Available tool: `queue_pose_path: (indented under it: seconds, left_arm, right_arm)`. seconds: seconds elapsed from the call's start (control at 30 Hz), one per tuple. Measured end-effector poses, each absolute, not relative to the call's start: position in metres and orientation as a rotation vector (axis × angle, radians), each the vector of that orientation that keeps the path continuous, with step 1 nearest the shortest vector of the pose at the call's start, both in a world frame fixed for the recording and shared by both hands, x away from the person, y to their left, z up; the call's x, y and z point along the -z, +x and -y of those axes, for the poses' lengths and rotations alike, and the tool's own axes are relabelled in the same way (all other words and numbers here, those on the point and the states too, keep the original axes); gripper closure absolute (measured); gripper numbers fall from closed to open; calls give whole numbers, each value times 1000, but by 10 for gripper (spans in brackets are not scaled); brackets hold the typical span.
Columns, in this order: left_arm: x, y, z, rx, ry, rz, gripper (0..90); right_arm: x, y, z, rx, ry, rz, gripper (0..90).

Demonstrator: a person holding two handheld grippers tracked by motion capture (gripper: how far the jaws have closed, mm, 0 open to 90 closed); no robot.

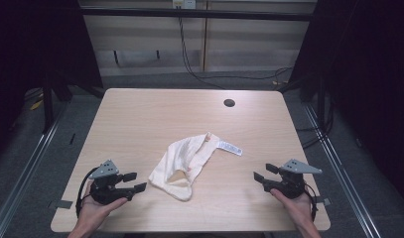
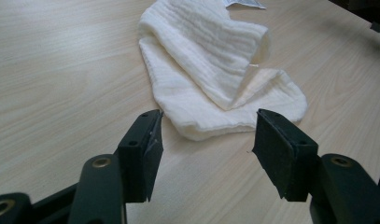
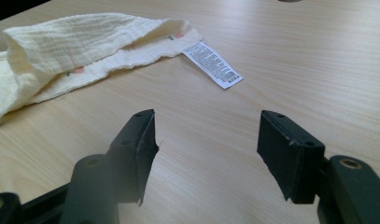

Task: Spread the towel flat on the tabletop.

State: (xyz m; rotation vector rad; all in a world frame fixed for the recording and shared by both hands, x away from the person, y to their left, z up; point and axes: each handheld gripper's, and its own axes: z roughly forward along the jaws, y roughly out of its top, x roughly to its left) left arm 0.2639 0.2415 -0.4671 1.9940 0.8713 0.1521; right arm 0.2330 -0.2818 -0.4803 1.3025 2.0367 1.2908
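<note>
- the table [image 1: 140, 119] held my cloth [image 1: 184, 163] crumpled near its middle, between both grippers.
- my left gripper [image 1: 135, 182] sat near the cloth, jaws apart, empty.
- my right gripper [image 1: 263, 172] sat farther off, jaws apart, empty.
- the cloth's tag [image 1: 230, 148] lay flat.

I count one cream cloth [image 1: 183, 166] with one white label [image 1: 230, 148] on the surface [image 1: 140, 119], and my two hand-held grippers, the left hand-held gripper [image 1: 135, 182] and the right hand-held gripper [image 1: 263, 172].

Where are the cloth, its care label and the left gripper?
cloth [image 1: 182, 161]: high view, middle of the crumpled cream fabric.
care label [image 3: 213, 64]: right gripper view, centre of the white printed tag.
left gripper [image 2: 206, 151]: left gripper view, gap midway between its open fingers.
</note>
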Motion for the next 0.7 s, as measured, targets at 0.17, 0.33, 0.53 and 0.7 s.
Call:
queue_pose_path:
  seconds: [0.17,0.33,0.53,0.7]
  left_arm:
    - [468,267,-239,-136,2010,-870,410]
    - [467,270,-236,-121,2025,-845,433]
    - [462,270,-237,-131,2018,-826,449]
    - [447,270,-234,-168,2000,-773,489]
  right_arm:
    - [481,233,281,-1314,1295,-2043,412]
    - [482,234,278,-1308,1284,-2058,414]
    - [482,232,274,-1314,1283,-2127,422]
    - [475,225,270,-1335,1257,-2176,423]
